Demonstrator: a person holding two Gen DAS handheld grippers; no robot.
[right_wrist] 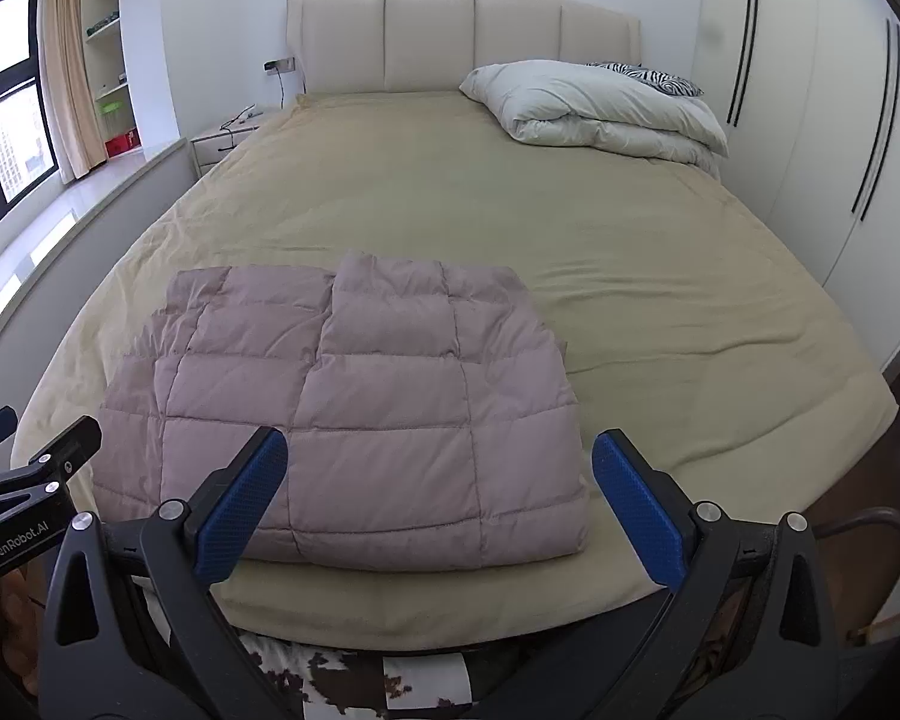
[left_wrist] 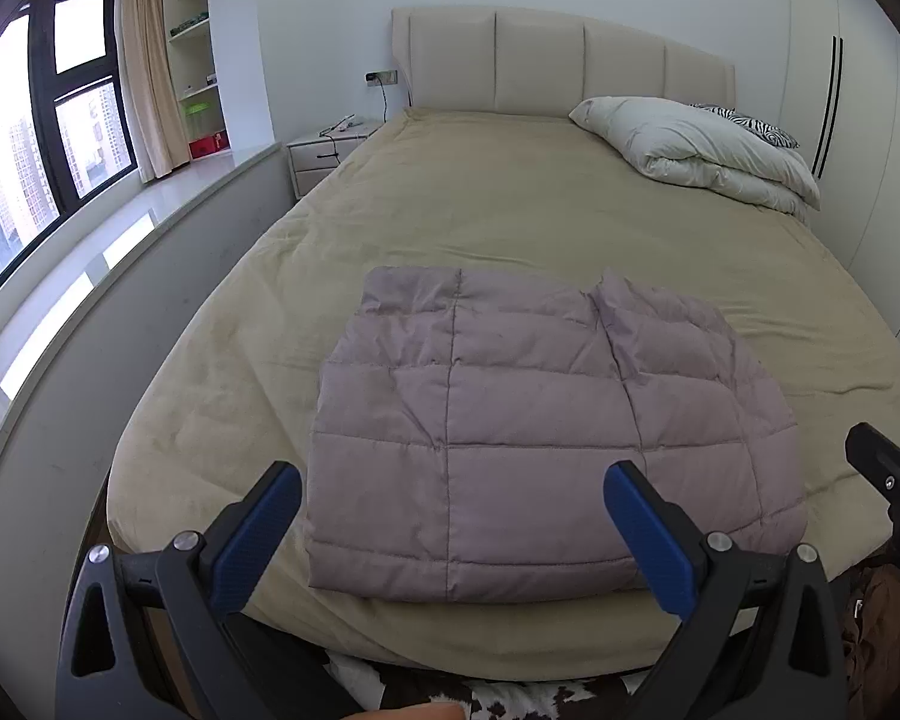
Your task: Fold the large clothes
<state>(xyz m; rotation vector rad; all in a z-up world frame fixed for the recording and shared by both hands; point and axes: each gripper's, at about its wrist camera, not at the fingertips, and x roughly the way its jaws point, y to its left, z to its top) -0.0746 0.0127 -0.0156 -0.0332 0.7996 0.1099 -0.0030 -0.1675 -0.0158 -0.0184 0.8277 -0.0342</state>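
A mauve quilted puffer garment (left_wrist: 528, 420) lies folded into a thick rectangle near the foot of the bed; it also shows in the right wrist view (right_wrist: 360, 414). My left gripper (left_wrist: 453, 483) is open and empty, held above the garment's near edge. My right gripper (right_wrist: 438, 450) is open and empty, above the garment's near right corner. The right gripper's tip shows at the right edge of the left wrist view (left_wrist: 888, 468). The left gripper's tip shows at the left edge of the right wrist view (right_wrist: 42, 456).
The bed has a beige cover (left_wrist: 510, 204) and a padded headboard (right_wrist: 462, 36). A folded white duvet (right_wrist: 600, 108) and a zebra pillow (right_wrist: 648, 75) lie at the head on the right. A nightstand (left_wrist: 330, 150), window ledge and shelves stand left; wardrobe doors (right_wrist: 810, 120) stand right.
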